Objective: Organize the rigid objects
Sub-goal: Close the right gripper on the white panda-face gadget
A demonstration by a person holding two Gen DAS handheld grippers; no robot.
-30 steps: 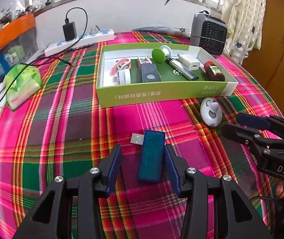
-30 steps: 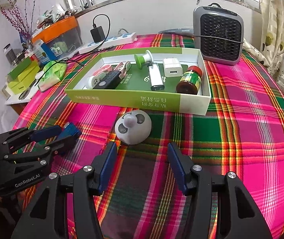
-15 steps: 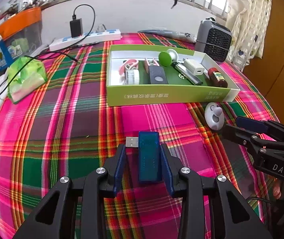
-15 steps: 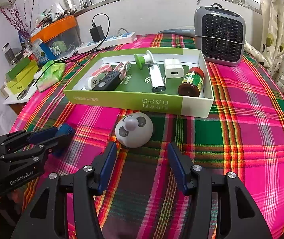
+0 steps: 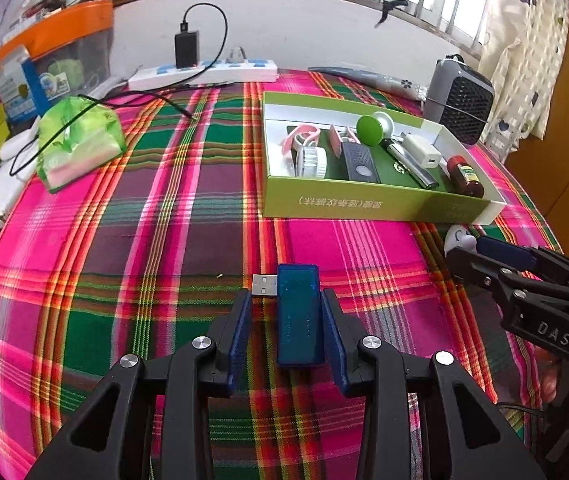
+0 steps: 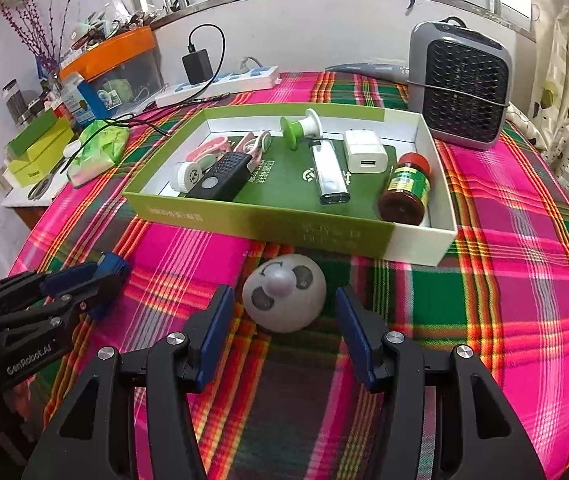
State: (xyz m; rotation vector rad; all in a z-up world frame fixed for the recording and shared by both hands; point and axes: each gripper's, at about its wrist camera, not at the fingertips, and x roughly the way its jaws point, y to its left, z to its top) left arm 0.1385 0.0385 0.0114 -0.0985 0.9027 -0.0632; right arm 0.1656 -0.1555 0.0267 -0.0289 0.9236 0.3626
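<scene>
Nearest, the left hand-held gripper [image 5: 287,334] has its jaws spread around the blue USB stick [image 5: 298,314], not clamped yet. The right hand-held gripper [image 6: 284,330] is released too, straddling the white gadget [image 6: 284,298] on the bench [image 6: 504,300]. Further back the green box [image 6: 268,222] already holds most stuff, so I'd say just these two left.

Blue USB stick [image 5: 298,316] lies flat on the plaid cloth, plug toward the green tray [image 5: 364,204]; possibly translucent.
</scene>
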